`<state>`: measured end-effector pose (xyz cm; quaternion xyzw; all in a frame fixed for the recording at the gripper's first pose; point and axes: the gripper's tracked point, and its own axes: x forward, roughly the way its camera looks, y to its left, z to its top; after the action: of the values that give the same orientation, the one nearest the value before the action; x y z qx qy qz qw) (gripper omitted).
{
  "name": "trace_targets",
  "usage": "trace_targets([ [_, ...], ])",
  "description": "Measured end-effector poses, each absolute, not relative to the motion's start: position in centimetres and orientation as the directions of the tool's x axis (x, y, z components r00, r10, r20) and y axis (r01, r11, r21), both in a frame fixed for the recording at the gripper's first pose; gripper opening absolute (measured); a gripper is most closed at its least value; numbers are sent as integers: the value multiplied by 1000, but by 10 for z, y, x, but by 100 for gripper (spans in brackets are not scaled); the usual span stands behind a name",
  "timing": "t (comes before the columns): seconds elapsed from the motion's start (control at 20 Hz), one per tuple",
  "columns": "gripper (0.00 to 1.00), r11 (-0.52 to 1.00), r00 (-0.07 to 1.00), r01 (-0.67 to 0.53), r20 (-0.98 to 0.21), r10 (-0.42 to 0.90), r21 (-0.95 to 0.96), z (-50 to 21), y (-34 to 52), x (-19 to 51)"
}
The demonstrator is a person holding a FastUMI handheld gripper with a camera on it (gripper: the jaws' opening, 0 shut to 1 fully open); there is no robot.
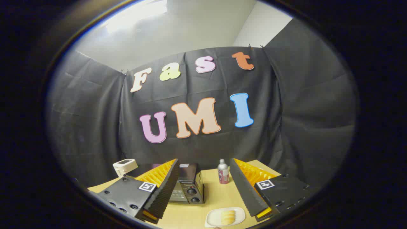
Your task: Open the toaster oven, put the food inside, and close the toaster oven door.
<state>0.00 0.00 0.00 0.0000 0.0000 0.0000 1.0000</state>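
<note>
Claw (pixel 203 190) spread wide, fingers gripping nothing, raised above tabletop (pixel 216 197). Between fingertips, at 6 o'clock: white plate (pixel 213 218) carrying pale bread slices (pixel 229 217). Toaster oven (pixel 187 187) at 10 o'clock, partly behind left finger, door closed. Pink can (pixel 223 172) at 1 o'clock, upright, just beside right finger. White device (pixel 125 166) at 10 o'clock, beyond oven.

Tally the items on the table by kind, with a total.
Toaster oven, door shut: 1
Drink can: 1
White plate: 1
Food piece on the plate: 1
White boxy device behind the oven: 1
Total: 5
The hand-held gripper hangs open above the table, touching none of them.
</note>
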Motion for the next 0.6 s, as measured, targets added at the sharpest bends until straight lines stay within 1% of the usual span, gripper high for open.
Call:
trace_targets([
  [0.15, 98, 1000, 1000, 7, -16, -7, 3, -5, -6, -2],
  [0.6, 98, 999, 999, 37, 0, -37, -17, -4, -10, -7],
])
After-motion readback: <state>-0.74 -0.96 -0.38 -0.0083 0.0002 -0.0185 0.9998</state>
